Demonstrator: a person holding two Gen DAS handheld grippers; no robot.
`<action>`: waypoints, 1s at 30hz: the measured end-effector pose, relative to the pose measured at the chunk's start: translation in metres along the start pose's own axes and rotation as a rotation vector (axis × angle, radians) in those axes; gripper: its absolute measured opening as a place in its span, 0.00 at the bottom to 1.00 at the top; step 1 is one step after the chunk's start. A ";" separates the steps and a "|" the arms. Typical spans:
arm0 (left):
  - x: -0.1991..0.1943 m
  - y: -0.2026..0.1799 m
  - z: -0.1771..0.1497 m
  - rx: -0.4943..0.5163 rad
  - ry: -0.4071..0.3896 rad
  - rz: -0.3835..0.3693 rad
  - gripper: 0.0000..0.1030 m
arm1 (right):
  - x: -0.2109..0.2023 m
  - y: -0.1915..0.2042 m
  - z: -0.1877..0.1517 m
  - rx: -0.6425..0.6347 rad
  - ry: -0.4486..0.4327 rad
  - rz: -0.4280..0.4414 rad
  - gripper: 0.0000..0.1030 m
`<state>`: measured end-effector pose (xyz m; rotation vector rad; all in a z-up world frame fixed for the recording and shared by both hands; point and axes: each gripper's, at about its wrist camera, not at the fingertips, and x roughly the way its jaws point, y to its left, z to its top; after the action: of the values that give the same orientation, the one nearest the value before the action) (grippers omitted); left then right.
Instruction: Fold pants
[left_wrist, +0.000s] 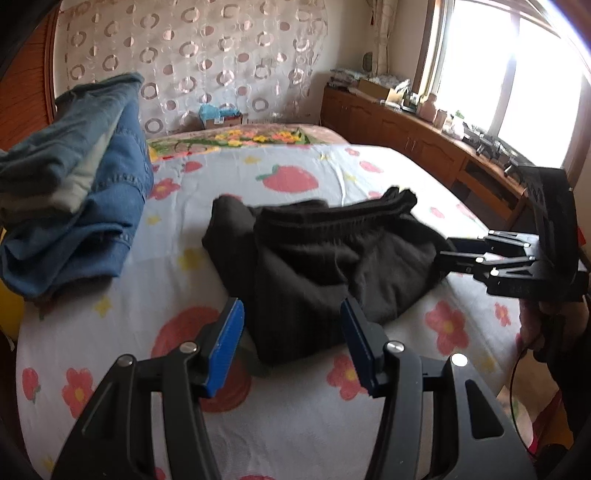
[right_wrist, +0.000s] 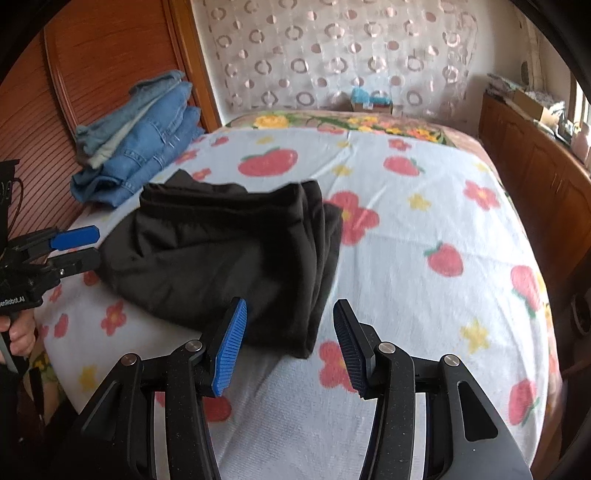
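The black pants (left_wrist: 325, 258) lie in a folded, slightly rumpled bundle on the flowered bedsheet (left_wrist: 258, 424), waistband toward the far side. My left gripper (left_wrist: 291, 314) hovers open just above the bundle's near edge, and its blue pads (left_wrist: 229, 343) touch no cloth. From the right wrist view the same pants (right_wrist: 229, 251) sit left of centre. My right gripper (right_wrist: 288, 314) stands open over their near right corner, with nothing pressed between the pads. Each gripper shows in the other's view: the right gripper (left_wrist: 445, 249) at the pants' right edge, the left gripper (right_wrist: 96, 245) at their left edge.
A pile of blue jeans (left_wrist: 74, 206) rests at the bed's far left against a wooden panel (right_wrist: 92, 74). A low wooden cabinet (left_wrist: 424, 140) with clutter runs along the right under a bright window. A hand (right_wrist: 20, 336) holds the left gripper's handle. The bed's edge is close in front.
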<state>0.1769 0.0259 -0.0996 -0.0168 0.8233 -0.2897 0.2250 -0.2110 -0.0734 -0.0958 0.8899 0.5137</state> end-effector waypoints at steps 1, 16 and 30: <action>0.002 0.000 -0.001 0.001 0.008 -0.001 0.52 | 0.001 0.000 -0.001 0.001 0.003 0.002 0.48; 0.015 -0.002 -0.005 0.027 0.036 -0.008 0.13 | 0.011 0.005 0.000 -0.022 0.014 0.052 0.11; -0.028 -0.018 -0.034 0.035 -0.015 -0.064 0.09 | -0.028 0.018 -0.032 -0.050 -0.037 0.083 0.09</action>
<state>0.1300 0.0193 -0.0999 -0.0124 0.8033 -0.3638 0.1792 -0.2156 -0.0697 -0.0954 0.8475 0.6132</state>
